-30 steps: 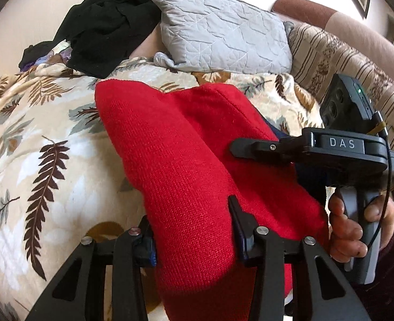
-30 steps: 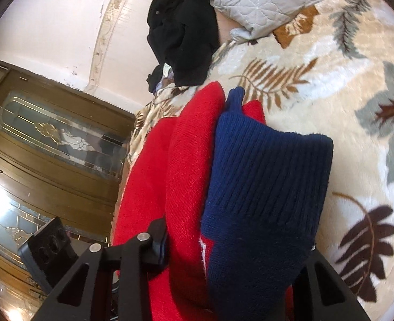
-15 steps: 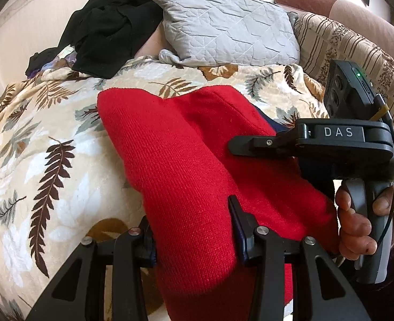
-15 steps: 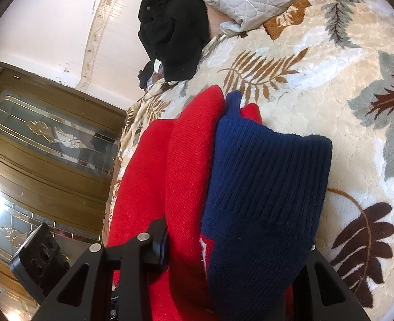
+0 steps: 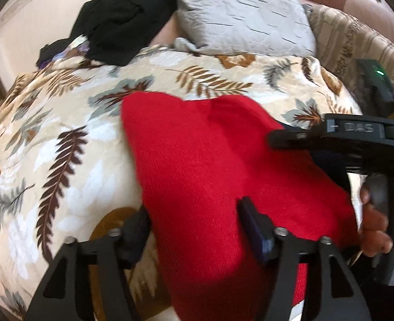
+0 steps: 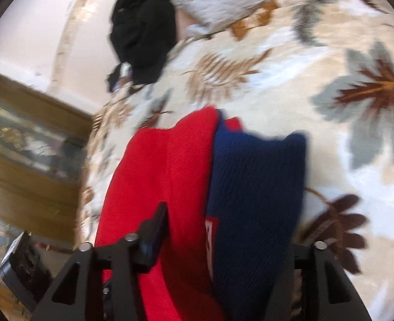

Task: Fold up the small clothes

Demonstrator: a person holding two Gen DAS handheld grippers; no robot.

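Low in the left wrist frame, the left tool [image 5: 197,219] has its 2 fingers pinching the near edge of the red knit garment [image 5: 210,160], one finger under the left side of the fold and the other pressed on top. In the right wrist frame the right tool [image 6: 231,230] likewise clamps the garment, its left finger [image 6: 156,224] lying against the red knit while the right finger is hidden behind the navy ribbed part [image 6: 255,187]. Seen from the left wrist, that same tool enters from the right edge of the frame, held by a hand [image 5: 376,214] at lower right.

The garment lies folded on a cream blanket with a leaf print [image 5: 63,147] that covers the bed, red layers to the left and the navy part to the right in the right wrist frame. Beyond it, at the top of the left wrist frame, a grey quilted pillow [image 5: 245,18] rests beside a heap of black clothing [image 5: 124,18]. A striped sofa back [image 5: 357,42] fills the upper right, a pale wall [image 6: 36,21] stands behind, and a wooden door with glass [image 6: 23,139] shows at left in the right wrist frame.
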